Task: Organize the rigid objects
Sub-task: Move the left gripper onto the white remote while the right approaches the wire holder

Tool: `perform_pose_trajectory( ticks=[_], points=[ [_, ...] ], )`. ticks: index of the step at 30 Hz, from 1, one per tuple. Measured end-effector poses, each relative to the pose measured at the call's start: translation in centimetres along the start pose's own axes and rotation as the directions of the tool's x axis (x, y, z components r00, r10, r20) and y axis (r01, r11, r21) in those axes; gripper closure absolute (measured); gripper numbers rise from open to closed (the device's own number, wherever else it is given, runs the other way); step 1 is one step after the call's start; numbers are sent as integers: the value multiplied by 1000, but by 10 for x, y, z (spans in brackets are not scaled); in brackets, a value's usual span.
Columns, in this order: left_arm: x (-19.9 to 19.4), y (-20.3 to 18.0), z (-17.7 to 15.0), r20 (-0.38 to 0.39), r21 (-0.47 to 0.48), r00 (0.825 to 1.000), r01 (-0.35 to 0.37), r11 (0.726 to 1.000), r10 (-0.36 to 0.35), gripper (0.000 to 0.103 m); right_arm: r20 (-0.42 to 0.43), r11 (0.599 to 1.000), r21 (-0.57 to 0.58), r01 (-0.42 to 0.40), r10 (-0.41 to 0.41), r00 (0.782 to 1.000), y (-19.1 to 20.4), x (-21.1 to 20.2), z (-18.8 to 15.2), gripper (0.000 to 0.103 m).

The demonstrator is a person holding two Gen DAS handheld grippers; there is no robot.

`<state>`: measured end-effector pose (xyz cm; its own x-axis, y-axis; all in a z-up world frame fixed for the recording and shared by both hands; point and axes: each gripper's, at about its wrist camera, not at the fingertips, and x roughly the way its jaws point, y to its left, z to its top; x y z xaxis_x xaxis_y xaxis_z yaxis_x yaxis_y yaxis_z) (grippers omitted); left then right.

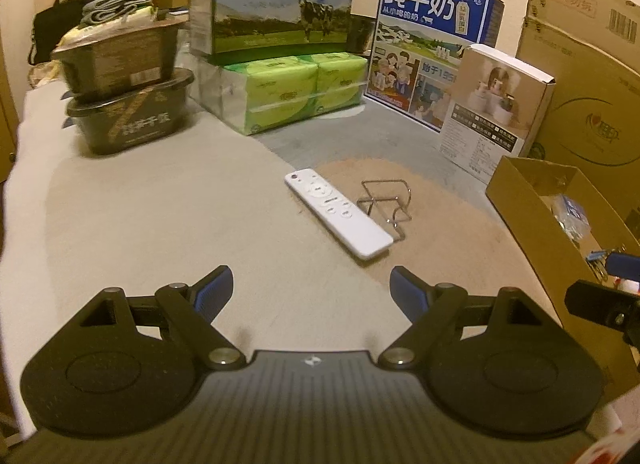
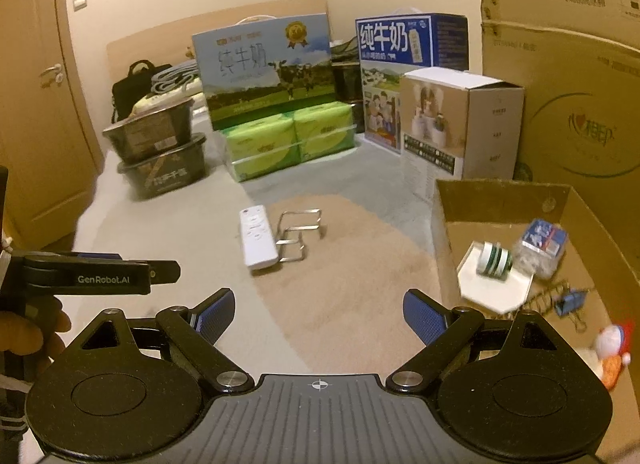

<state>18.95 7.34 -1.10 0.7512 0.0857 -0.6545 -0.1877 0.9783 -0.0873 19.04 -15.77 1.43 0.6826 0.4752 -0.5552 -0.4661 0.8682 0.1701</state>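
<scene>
A white remote control (image 1: 339, 220) lies on the bed surface, with a bent metal wire stand (image 1: 386, 202) touching its right side. Both also show in the right wrist view: the remote (image 2: 257, 237) and the wire stand (image 2: 299, 233). My left gripper (image 1: 311, 292) is open and empty, a short way in front of the remote. My right gripper (image 2: 319, 316) is open and empty, near the left wall of an open cardboard box (image 2: 444, 232). The box holds a white tray (image 2: 496, 288), a tape roll (image 2: 495, 259), a blue packet, binder clips and a small toy.
Along the back stand two stacked black bowls (image 1: 128, 104), green tissue packs (image 1: 296, 94) under a milk carton, a blue milk box (image 1: 428, 44) and a white product box (image 1: 496, 104). A large carton (image 2: 568, 84) stands at the right. The left gripper shows at the left edge of the right wrist view (image 2: 92, 270).
</scene>
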Motion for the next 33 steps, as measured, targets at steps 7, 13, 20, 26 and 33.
perform_pose_trajectory(
  ticks=[7, 13, 20, 26, 33],
  points=[
    [46, -13, 13, -6, 22, 999, 39, 999, -39, 19, -10, 999, -49, 13, -13, 1000, -11, 43, 10, 12],
    [80, -29, 17, -20, 59, 999, 52, 997, -51, 20, -2, 998, -62, 19, -19, 1000, -21, 71, 16, 13],
    [117, -37, 16, -51, 77, 998, 47, 996, -43, 28, 4, 998, -65, 24, -23, 1000, -28, 86, 21, 13],
    [119, -22, 15, -50, 80, 998, 43, 996, -39, 44, 6, 997, -76, 21, -21, 1000, -27, 92, 24, 13],
    [117, 4, 18, -47, 119, 999, 34, 992, -28, 48, -4, 996, -88, -15, 14, 1000, -9, 107, 28, 13]
  ],
)
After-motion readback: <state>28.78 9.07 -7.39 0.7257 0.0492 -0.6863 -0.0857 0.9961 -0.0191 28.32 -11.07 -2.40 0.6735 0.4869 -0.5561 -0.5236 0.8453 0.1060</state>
